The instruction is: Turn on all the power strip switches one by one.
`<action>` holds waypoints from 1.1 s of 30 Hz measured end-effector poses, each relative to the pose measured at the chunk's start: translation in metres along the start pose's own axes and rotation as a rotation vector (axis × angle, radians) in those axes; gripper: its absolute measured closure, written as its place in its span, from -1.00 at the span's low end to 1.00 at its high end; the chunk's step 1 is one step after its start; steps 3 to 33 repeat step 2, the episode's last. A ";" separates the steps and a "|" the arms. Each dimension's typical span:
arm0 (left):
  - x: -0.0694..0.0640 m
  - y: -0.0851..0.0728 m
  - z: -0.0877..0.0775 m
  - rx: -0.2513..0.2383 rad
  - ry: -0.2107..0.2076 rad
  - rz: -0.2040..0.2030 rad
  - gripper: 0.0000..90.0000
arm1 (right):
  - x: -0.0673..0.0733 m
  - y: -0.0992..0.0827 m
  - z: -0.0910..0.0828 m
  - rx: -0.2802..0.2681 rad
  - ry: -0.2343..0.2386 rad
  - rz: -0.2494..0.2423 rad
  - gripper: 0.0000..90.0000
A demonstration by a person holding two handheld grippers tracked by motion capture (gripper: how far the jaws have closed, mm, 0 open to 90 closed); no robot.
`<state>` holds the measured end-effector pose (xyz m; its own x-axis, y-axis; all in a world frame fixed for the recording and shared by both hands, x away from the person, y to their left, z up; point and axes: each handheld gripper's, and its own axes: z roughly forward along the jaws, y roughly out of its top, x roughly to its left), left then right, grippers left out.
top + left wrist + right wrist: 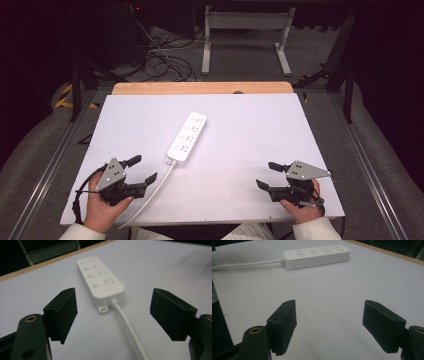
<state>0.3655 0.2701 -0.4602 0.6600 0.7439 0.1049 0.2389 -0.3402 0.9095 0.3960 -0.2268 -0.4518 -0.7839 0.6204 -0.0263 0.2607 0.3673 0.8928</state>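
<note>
Trouble, if any, would likely come from the white cable [150, 192] trailing off the counter's [250, 200] bottom edge beside the left hand-held gripper [141, 170]: a snag there could drag the power strip [187, 138] lying mid-frame. Both the left and the right hand-held gripper [266, 175] sit empty with jaws spread wide. The left gripper view alone reveals a small tab by the cable exit, while the high view alone shows both hands and the floor beyond.
</note>
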 end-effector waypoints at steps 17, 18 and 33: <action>-0.001 -0.003 -0.002 0.000 -0.005 -0.014 -0.51 | 0.000 0.000 0.000 0.008 -0.018 0.002 -0.38; -0.001 -0.003 -0.002 0.000 -0.005 -0.014 -0.51 | 0.000 0.000 0.000 0.008 -0.018 0.002 -0.38; -0.001 -0.003 -0.002 0.000 -0.005 -0.014 -0.51 | 0.000 0.000 0.000 0.008 -0.018 0.002 -0.38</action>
